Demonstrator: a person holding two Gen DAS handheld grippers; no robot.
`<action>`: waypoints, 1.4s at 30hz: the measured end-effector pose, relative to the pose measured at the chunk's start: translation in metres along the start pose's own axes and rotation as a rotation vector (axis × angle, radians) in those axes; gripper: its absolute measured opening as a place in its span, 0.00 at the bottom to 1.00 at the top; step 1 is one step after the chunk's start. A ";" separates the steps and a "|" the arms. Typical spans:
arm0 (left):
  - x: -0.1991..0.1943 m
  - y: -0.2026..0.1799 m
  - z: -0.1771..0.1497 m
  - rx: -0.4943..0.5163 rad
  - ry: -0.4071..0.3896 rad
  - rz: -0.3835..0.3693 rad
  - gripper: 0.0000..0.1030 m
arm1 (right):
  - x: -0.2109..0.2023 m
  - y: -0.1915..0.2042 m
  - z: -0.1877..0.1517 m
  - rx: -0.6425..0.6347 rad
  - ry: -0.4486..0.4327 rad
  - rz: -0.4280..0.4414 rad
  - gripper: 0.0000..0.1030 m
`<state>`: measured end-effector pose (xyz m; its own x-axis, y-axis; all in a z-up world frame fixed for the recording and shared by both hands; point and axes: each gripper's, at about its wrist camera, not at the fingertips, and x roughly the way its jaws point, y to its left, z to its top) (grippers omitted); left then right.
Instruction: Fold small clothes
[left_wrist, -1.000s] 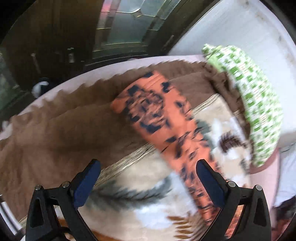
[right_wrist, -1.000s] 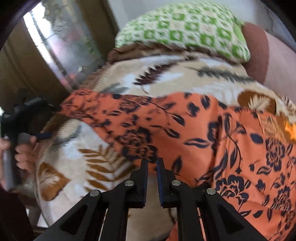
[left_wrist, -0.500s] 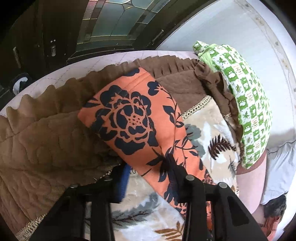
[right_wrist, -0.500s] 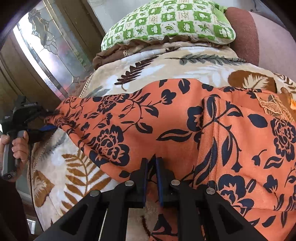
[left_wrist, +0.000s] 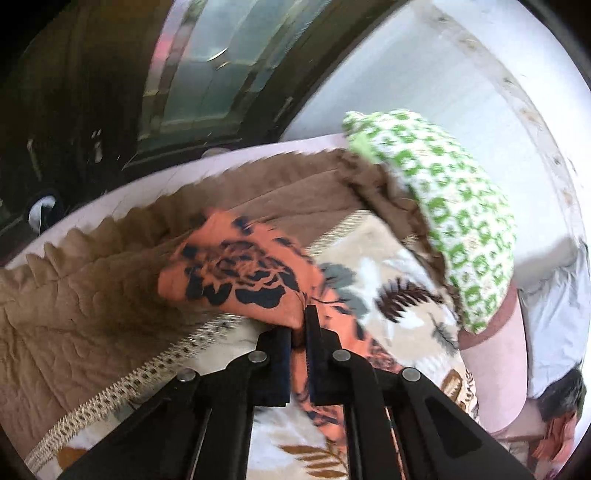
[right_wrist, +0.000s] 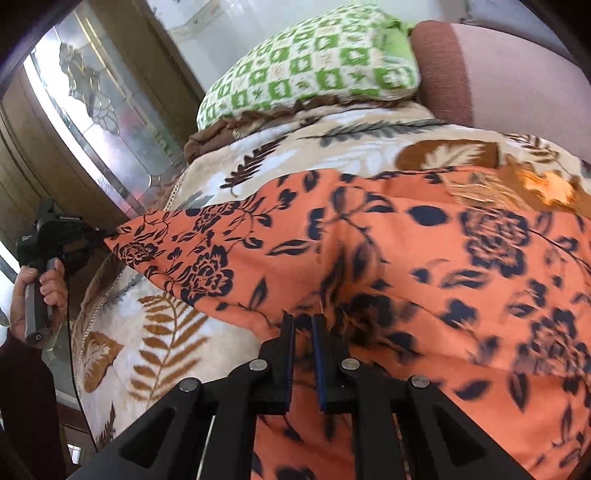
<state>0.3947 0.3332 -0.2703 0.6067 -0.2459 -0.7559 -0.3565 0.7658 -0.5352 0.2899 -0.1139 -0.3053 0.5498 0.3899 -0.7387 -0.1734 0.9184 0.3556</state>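
Observation:
An orange garment with dark blue flowers (right_wrist: 406, 266) lies across a leaf-patterned blanket (right_wrist: 155, 332) on a bed. My right gripper (right_wrist: 303, 321) is shut on the garment's near edge. My left gripper (left_wrist: 300, 325) is shut on the garment's far end (left_wrist: 243, 277), which it lifts off the blanket. In the right wrist view the left gripper (right_wrist: 92, 238) shows at far left, held in a hand, pinching the garment's corner.
A green-and-white checked pillow (right_wrist: 310, 70) lies at the head of the bed, also in the left wrist view (left_wrist: 454, 221). A brown quilted cover (left_wrist: 85, 314) lies under the blanket. A glass door (right_wrist: 96, 110) stands beside the bed. A pink headboard (right_wrist: 517, 74) is at the back right.
My left gripper, open a second ago, has closed on the garment's end and lifted it. My right gripper has stayed shut on the near edge as the cloth pulls taut.

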 end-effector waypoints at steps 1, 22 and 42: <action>-0.005 -0.010 -0.002 0.024 -0.009 -0.009 0.06 | -0.006 -0.005 -0.003 0.004 -0.005 -0.008 0.12; 0.006 -0.338 -0.247 0.708 0.142 -0.132 0.06 | -0.208 -0.229 -0.048 0.356 -0.334 -0.100 0.12; -0.028 -0.353 -0.346 1.042 0.010 -0.029 0.71 | -0.209 -0.272 -0.054 0.468 -0.234 0.059 0.11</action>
<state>0.2577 -0.1358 -0.1901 0.5976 -0.2736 -0.7537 0.4507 0.8920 0.0335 0.1782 -0.4411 -0.2788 0.7269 0.3652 -0.5816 0.1450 0.7462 0.6497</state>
